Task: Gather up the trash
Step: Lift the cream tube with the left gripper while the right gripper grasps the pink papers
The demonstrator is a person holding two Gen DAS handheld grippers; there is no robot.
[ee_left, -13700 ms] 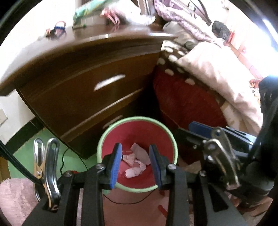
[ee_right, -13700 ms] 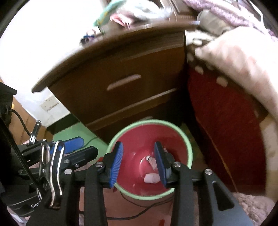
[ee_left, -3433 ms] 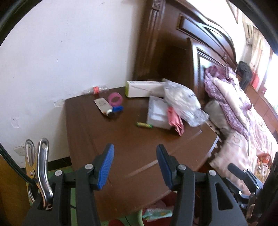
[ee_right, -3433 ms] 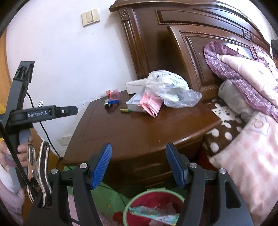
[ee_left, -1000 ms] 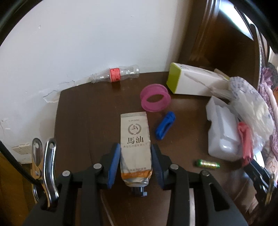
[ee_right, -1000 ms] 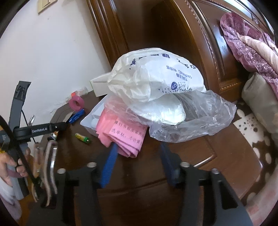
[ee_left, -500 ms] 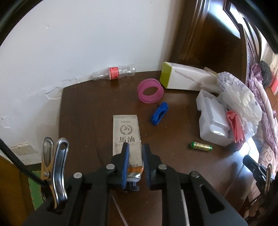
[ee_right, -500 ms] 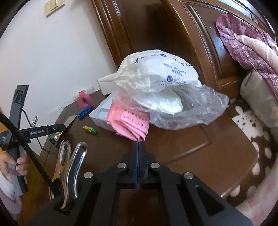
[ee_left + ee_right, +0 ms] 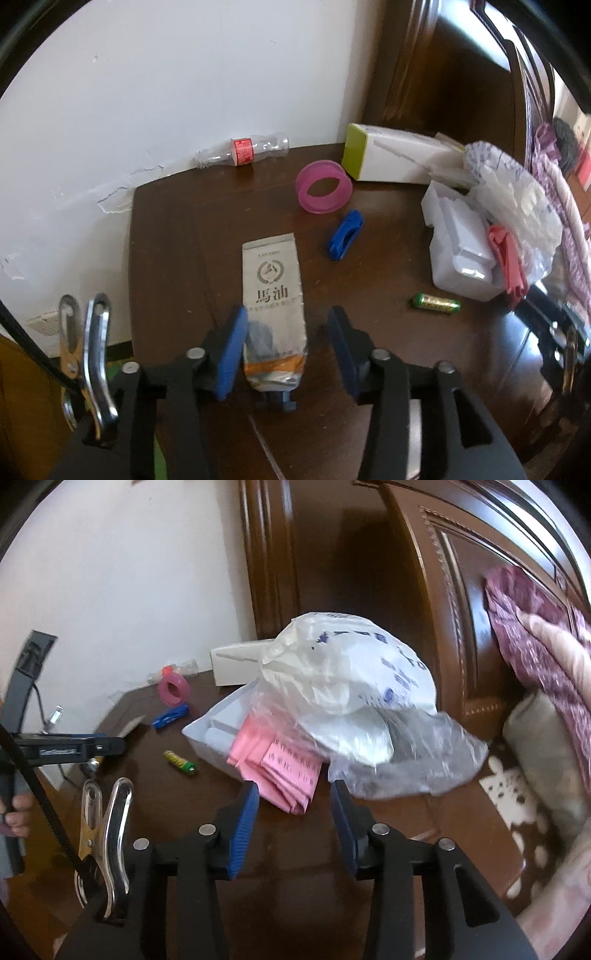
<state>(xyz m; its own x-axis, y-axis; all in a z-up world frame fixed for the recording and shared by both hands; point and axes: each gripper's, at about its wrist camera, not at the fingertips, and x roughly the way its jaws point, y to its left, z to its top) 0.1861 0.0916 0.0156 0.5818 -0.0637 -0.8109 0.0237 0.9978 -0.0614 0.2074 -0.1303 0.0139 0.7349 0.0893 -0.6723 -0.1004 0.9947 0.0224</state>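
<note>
Right wrist view: the clear plastic bag (image 9: pixel 373 738) holds white bags; right gripper (image 9: pixel 293 827) has just spread, nothing pinched; left gripper (image 9: pixel 284 354) likewise, flanking the tube (image 9: pixel 275 306).

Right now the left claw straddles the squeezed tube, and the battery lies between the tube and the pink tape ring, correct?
Not quite. In the left wrist view the blue clip lies between the tube and pink tape ring; the battery lies right of the tube, near the white tray. The left claw does straddle the tube.
</note>
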